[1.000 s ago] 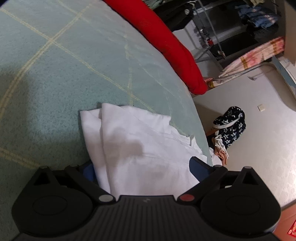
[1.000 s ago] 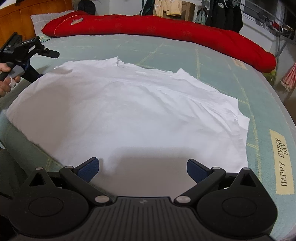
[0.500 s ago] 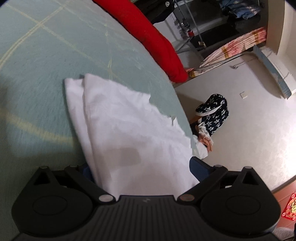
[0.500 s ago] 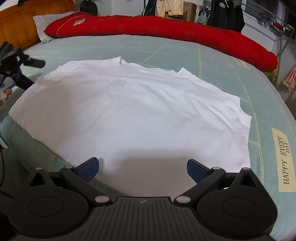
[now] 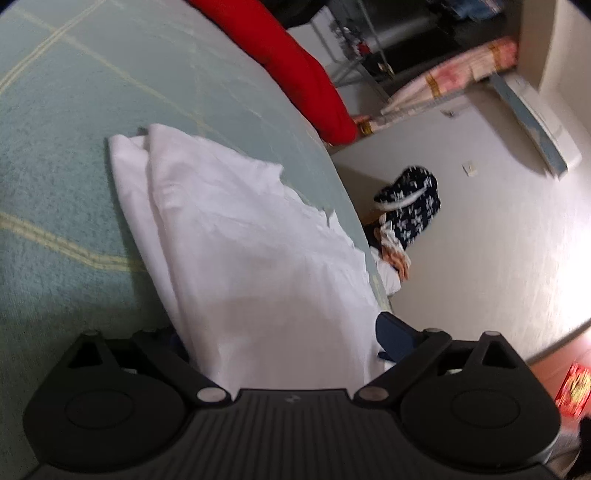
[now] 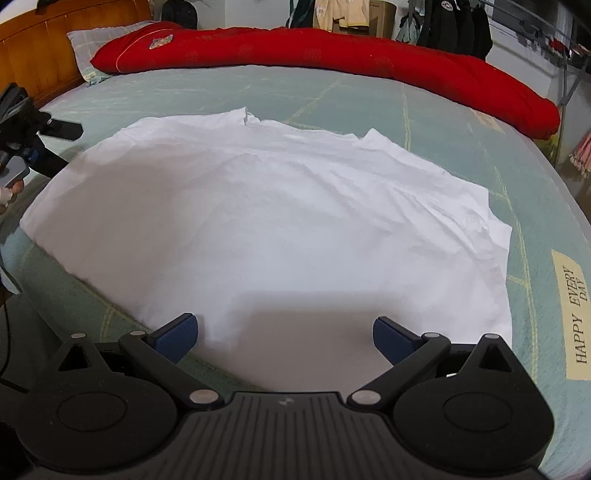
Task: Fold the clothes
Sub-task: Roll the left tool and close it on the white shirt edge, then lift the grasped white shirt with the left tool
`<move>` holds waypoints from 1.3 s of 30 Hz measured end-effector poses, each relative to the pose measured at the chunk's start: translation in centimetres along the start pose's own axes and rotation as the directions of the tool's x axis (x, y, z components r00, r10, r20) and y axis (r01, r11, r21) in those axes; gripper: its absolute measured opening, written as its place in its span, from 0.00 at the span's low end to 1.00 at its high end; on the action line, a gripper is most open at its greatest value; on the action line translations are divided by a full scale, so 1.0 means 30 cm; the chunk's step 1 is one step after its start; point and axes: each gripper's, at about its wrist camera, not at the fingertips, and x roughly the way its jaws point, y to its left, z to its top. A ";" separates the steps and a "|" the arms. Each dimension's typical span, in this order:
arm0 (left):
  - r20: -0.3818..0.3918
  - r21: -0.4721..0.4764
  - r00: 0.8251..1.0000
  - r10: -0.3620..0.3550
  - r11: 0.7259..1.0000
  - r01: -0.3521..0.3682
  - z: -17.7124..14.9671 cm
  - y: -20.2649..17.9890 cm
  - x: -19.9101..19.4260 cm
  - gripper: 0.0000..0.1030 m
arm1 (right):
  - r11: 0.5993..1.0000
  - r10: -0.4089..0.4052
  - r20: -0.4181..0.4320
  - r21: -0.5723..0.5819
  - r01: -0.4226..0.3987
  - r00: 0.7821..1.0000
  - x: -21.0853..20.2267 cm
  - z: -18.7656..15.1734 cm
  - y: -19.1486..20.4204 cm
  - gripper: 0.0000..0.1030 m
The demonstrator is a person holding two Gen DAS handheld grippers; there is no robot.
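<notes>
white T-shirt [image 6: 266, 221] spread flat mid-frame on green bed [image 6: 461, 122], ready for folding | right tool [image 6: 284, 338] released, low at its near hem | left tool [image 5: 280, 332] spread, straddling its edge

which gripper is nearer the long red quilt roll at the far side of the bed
Left. The left gripper sits at the white shirt's far-left edge, closer to the long red quilt roll; the right gripper hangs over the near hem.

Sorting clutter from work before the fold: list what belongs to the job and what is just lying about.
Job: white shirt; left hand-held gripper; right hand-held gripper; bed.

Lying about: red quilt; pillow; slipper; hanging clothes.
</notes>
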 end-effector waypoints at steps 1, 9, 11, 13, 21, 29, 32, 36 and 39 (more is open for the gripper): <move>0.001 -0.004 1.000 0.012 1.000 -0.012 0.004 0.004 0.000 0.84 | 1.000 0.001 0.000 0.001 -0.001 1.000 0.001 -0.001 0.001 1.00; 0.005 -0.017 0.991 0.132 0.991 -0.131 -0.023 0.041 -0.031 0.14 | 1.000 0.000 -0.001 0.020 0.000 1.000 -0.006 -0.013 -0.007 1.00; 0.009 -0.043 0.987 0.161 0.986 -0.160 -0.026 0.051 -0.032 0.13 | 1.000 0.013 0.026 0.028 -0.014 1.000 -0.024 -0.002 -0.010 1.00; 0.014 -0.033 0.981 0.192 0.981 -0.191 -0.030 0.038 -0.029 0.13 | 0.999 0.031 0.062 0.036 -0.033 0.998 -0.048 0.016 -0.012 1.00; 0.030 0.002 0.977 0.213 0.977 -0.213 -0.040 0.013 -0.028 0.13 | 0.948 0.248 0.177 0.155 -0.276 0.952 -0.026 0.177 0.015 1.00; 0.045 0.028 0.975 0.218 0.975 -0.219 -0.041 -0.002 -0.026 0.13 | 0.900 0.301 0.177 0.271 -0.340 0.937 0.156 0.278 0.087 1.00; 0.048 0.046 0.973 0.225 0.973 -0.228 -0.042 -0.010 -0.031 0.13 | 0.905 0.274 0.160 0.290 -0.310 0.948 0.229 0.307 0.087 1.00; 0.053 0.062 0.973 0.226 0.971 -0.229 -0.043 -0.016 -0.030 0.13 | 0.904 0.247 0.178 0.312 -0.293 0.952 0.296 0.365 0.055 1.00; 0.055 0.065 0.973 0.225 0.971 -0.229 -0.042 -0.018 -0.033 0.13 | 0.901 0.208 0.201 0.340 -0.267 0.957 0.343 0.426 0.019 1.00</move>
